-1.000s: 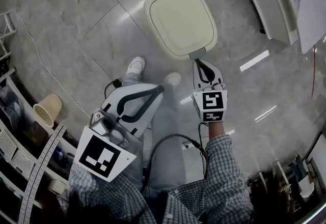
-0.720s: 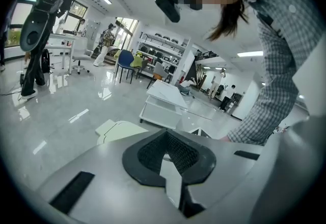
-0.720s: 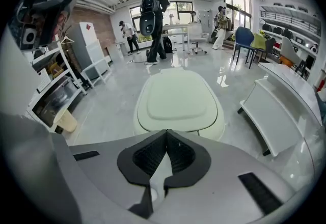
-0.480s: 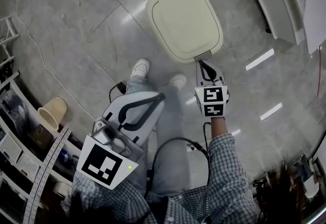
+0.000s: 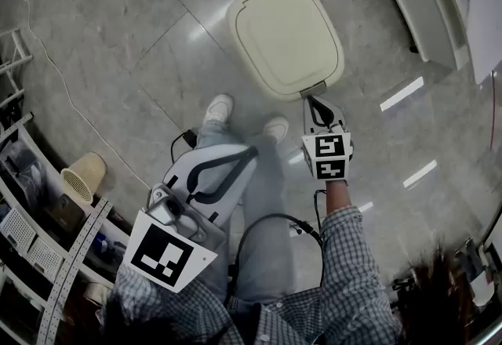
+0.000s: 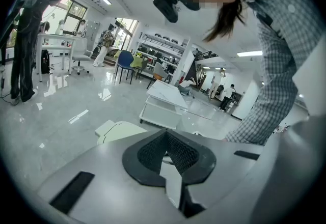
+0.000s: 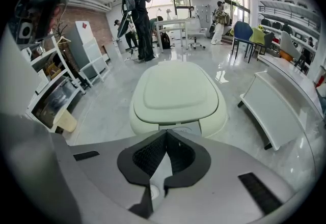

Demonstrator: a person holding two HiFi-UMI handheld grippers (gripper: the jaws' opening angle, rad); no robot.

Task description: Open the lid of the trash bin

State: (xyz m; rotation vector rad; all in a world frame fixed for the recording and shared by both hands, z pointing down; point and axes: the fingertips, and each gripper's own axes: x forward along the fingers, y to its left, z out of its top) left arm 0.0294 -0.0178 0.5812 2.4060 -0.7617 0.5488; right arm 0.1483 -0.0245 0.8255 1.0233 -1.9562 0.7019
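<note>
**Lid down, right tongs at the front tab**

The trash bin [image 5: 238, 31] stands on the floor [image 5: 118, 22] toward 12 o'clock in the head view, its lid [image 5: 286, 30] shut flat. At the bin's 5 o'clock edge the right tongs [image 5: 314, 100], pressed together and empty, point at the front tab [image 5: 313, 89]. They may be touching it, but it is hard to tell. The left tongs [image 5: 249, 152], also together and empty, hang at the bin's 7 o'clock, well apart from it.

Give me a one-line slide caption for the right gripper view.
Shut, empty right gripper aimed at the front edge of a closed cream trash bin.
</note>
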